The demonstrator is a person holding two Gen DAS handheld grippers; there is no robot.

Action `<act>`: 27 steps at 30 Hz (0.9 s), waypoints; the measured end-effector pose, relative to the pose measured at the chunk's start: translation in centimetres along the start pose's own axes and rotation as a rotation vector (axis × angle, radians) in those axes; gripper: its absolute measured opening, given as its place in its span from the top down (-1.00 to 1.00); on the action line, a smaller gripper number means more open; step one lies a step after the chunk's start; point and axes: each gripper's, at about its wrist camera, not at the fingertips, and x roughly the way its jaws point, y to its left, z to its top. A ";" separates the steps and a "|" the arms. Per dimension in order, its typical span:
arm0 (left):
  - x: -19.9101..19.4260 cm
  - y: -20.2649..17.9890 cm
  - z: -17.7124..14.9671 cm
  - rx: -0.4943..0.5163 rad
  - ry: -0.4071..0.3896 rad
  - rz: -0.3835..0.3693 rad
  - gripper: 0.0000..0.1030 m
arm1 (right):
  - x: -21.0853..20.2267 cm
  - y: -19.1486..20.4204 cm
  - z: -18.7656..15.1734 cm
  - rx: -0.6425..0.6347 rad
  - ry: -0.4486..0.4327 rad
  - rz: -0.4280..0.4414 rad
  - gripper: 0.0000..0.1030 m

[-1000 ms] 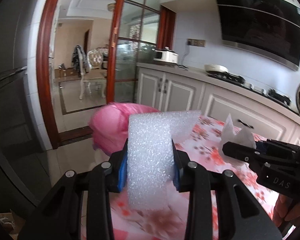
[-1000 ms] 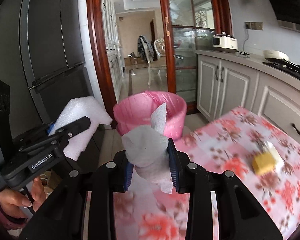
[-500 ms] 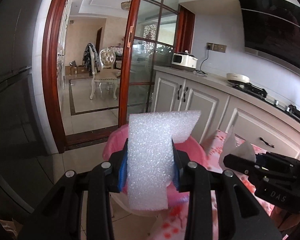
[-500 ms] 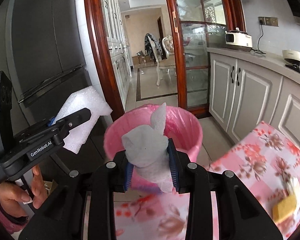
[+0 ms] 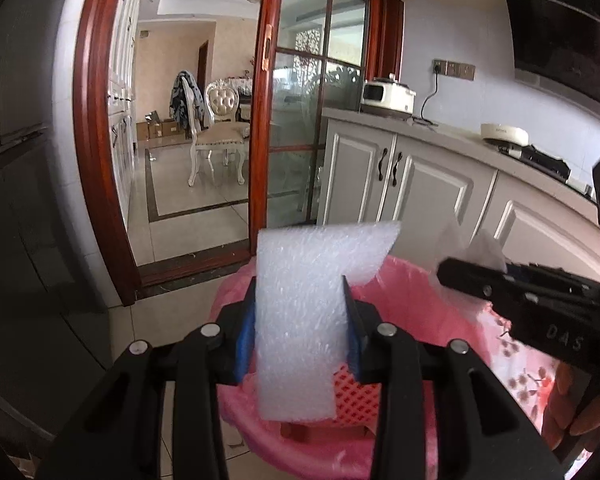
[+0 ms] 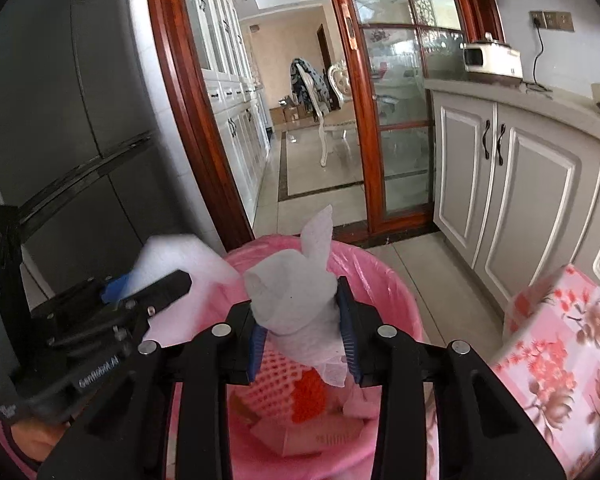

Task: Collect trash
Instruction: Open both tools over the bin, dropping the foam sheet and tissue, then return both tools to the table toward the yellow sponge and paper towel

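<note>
A white foam sheet stands between the blue pads of my left gripper, whose jaws are opening while the pads still touch the foam. It hangs over the pink-lined trash bin. My right gripper has a crumpled white tissue between its pads. Its jaws are opening too, above the same bin. Red mesh netting and paper scraps lie inside. Each gripper shows in the other's view: the right gripper at right, the left gripper with the foam at left.
The table with the floral cloth ends just right of the bin. A dark fridge stands to the left, white cabinets to the right. A red-framed glass door opens onto a tiled room behind. A hand holds the right gripper.
Both grippers have swung off the floral table and over the pink bin, each still carrying its piece. The bin's inside now shows below them.
</note>
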 end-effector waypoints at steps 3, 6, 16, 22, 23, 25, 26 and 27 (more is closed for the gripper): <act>1.6 0.3 -0.1 -0.014 0.010 0.023 -0.29 | 1.5 -0.7 0.1 0.017 0.021 0.002 -0.10; 1.9 0.9 -0.3 -0.028 -0.004 0.064 -0.42 | 1.2 -1.1 0.0 0.029 0.007 0.004 -0.22; -3.2 1.2 -1.0 -0.048 -0.065 0.135 -0.91 | -5.0 -1.1 -2.1 0.024 -0.011 -0.077 -0.22; -8.2 -1.9 -2.4 -0.012 -0.060 0.103 -0.91 | -11.3 -1.3 -5.1 0.066 -0.035 -0.126 -0.30; -9.1 -2.5 -2.7 -0.007 -0.059 0.087 -0.91 | -12.7 -1.3 -5.7 0.069 -0.042 -0.137 -0.30; -10.3 -3.9 -3.3 0.002 -0.055 0.054 -0.91 | -15.5 -1.3 -7.2 0.073 -0.055 -0.164 -0.31; -11.2 -5.2 -3.9 0.017 -0.051 0.029 -0.91 | -16.6 -1.5 -7.7 0.074 -0.062 -0.177 -0.31; -11.7 -6.2 -4.2 0.029 -0.047 0.016 -0.91 | -17.8 -1.7 -8.3 0.078 -0.067 -0.188 -0.31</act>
